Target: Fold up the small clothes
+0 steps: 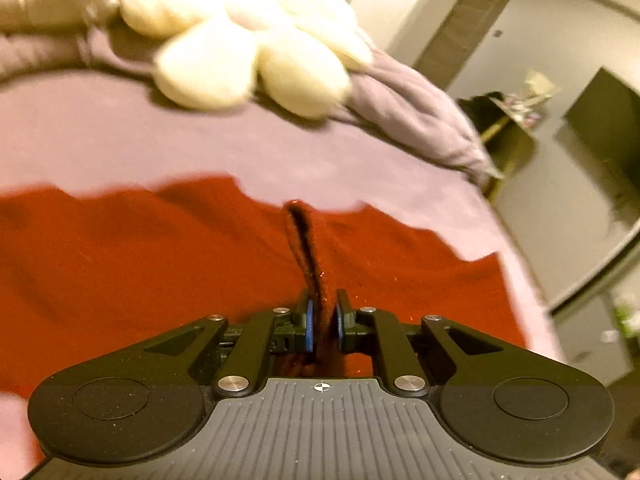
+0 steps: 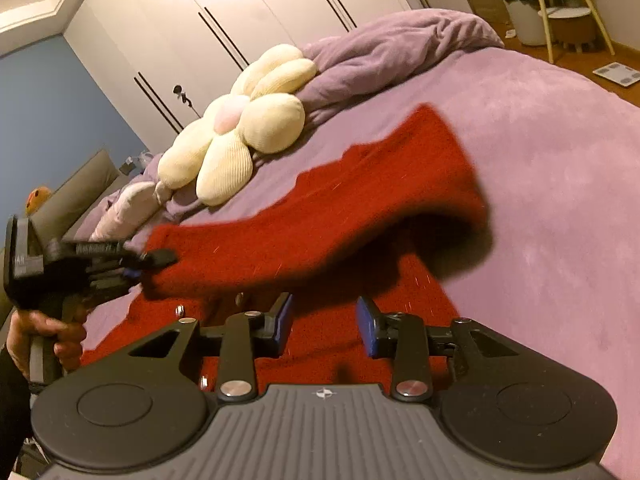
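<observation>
Pinching a limp fold of the red knit garment point(image 1: 200, 264), left gripper point(image 1: 323, 316); right gripper point(image 2: 324, 320), lower centre, gapes empty. Soft, light: grip edges.

One red garment point(image 2: 320, 216), one flower cushion point(image 2: 240, 136), two hand-held grippers point(image 2: 324, 322).

Left gripper point(image 2: 160, 258) clamps a corner of the red garment point(image 2: 360, 200), lifting it off the purple bed point(image 2: 560, 184). Right gripper point(image 2: 324, 324) jaws apart above red cloth. Flower cushion point(image 2: 240, 140) behind.
</observation>
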`<move>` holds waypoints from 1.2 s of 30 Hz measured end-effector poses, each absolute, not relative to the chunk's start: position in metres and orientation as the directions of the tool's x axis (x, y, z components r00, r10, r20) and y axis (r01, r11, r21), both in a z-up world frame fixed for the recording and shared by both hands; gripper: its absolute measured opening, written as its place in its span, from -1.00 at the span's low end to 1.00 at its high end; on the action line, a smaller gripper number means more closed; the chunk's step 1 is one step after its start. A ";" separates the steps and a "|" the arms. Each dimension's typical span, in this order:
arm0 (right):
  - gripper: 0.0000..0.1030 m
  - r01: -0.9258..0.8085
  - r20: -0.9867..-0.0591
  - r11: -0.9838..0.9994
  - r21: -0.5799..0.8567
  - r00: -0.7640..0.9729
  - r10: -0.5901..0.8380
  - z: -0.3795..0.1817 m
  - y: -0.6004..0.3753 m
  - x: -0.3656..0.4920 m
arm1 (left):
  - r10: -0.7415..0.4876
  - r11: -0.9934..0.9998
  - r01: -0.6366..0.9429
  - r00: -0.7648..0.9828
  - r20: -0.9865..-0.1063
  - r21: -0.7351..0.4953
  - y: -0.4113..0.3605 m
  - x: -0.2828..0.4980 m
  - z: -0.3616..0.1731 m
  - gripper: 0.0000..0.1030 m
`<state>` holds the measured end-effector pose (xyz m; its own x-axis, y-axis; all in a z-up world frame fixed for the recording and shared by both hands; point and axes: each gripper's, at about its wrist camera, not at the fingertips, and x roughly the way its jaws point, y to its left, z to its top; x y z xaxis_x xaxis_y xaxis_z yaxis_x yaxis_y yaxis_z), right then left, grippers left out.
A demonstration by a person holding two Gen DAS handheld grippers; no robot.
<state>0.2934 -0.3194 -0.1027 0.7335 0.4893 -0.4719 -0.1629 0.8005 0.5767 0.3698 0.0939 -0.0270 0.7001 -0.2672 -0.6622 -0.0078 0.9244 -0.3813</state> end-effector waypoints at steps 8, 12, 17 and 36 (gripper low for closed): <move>-0.12 -0.051 -0.466 0.708 0.705 0.718 0.517 -0.117 -0.318 0.343 | -0.211 0.918 -0.132 0.639 -0.740 -0.375 0.134 0.377 -0.081 -0.50; -0.32 0.020 -0.467 0.664 0.747 0.727 0.504 -0.129 -0.318 0.358 | -0.234 0.899 -0.132 0.660 -0.714 -0.417 0.141 0.386 -0.080 -0.75; -0.72 0.071 -0.503 0.680 0.730 0.729 0.464 -0.135 -0.307 0.374 | -0.171 0.938 -0.072 0.754 -0.634 -0.338 0.144 0.397 -0.049 -0.76; -0.57 -0.068 -0.593 0.870 0.489 0.706 0.388 -0.124 -0.260 0.380 | -0.070 0.964 -0.132 0.711 -0.700 -0.230 0.156 0.403 -0.084 -0.75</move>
